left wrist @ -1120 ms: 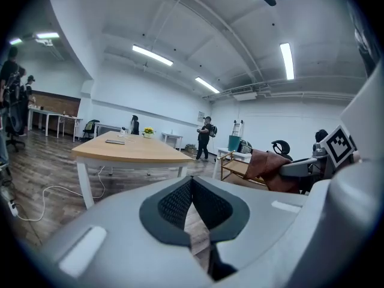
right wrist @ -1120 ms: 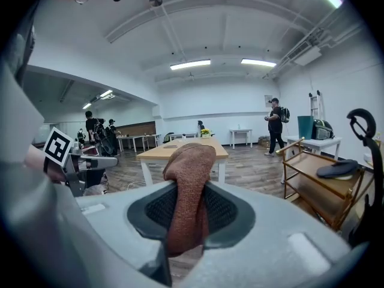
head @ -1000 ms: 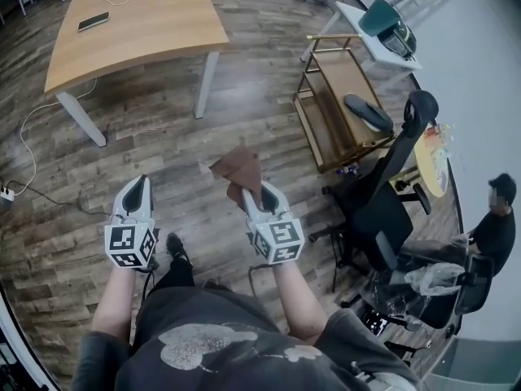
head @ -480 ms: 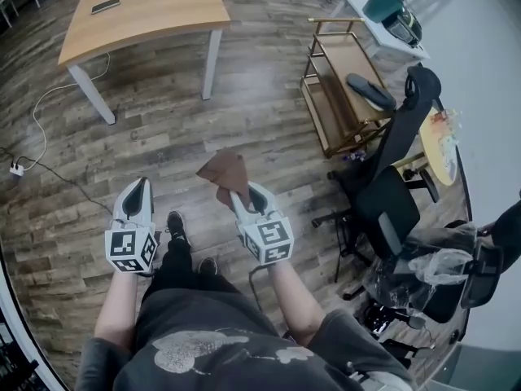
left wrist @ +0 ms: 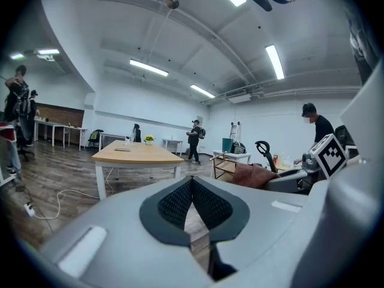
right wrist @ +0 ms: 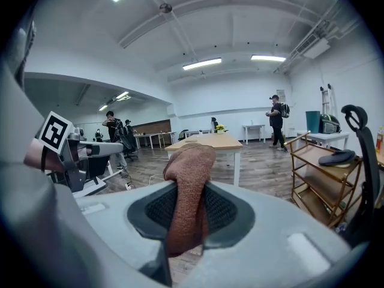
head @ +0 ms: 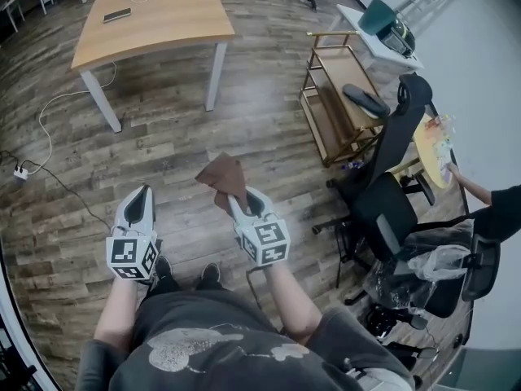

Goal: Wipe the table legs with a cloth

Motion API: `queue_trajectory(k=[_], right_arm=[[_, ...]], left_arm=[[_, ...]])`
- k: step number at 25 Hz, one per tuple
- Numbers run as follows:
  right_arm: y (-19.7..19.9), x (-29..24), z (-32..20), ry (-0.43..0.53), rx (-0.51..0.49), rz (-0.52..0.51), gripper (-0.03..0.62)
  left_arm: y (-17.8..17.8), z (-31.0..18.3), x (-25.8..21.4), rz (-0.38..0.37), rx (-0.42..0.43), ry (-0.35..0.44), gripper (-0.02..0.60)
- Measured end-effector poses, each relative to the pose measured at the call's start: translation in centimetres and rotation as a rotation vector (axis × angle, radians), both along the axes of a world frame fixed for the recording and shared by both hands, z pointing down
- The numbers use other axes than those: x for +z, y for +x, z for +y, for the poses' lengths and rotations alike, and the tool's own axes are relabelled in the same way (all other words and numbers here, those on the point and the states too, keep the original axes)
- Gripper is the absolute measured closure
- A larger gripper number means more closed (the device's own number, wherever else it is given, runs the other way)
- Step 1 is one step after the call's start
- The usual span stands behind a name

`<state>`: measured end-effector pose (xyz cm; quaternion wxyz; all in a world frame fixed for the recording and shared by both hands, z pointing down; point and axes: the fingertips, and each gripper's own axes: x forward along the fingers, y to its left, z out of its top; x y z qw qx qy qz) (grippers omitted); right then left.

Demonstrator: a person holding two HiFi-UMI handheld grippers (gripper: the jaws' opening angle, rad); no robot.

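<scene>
One brown cloth (head: 225, 173) is pinched in the right tongs (head: 235, 201) at centre frame, over the wood floor (head: 163, 145). The left tongs (head: 142, 194) are closed on nothing, lower left. The bench (head: 163, 19) is seen upper left, well apart.

I saw the left tongs (head: 144, 191) & right tongs (head: 238, 199) w/ pale grey-white plastic shells, each narrowing to a rounded nose. Inside, black mesh-textured pads (left wrist: 174, 204) sat in dark grey surrounds. Each unit had a white cube (head: 130, 257) at the rear w/ black square markers on its faces. The person wore a dark grey short-sleeved tee (head: 220, 340) w/ a faded pale print across the front, plus dark shoes (head: 210, 274).
</scene>
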<state>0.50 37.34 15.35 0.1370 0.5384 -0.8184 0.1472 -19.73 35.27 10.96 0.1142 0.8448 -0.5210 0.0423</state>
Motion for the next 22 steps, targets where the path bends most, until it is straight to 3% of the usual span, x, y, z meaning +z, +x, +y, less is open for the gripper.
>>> queue_trajectory(k=[12, 22], right_arm=[[-5.9, -1.3, -0.4, 0.027, 0.009, 0.074, 0.507], [-7.5, -0.7, 0.6, -0.009, 0.02, 0.089, 0.508]], left_arm=[[-5.7, -0.9, -0.2, 0.033, 0.036, 0.003, 0.563], [-7.5, -0.8, 0.2, 0.043, 0.066, -0.007, 0.563]])
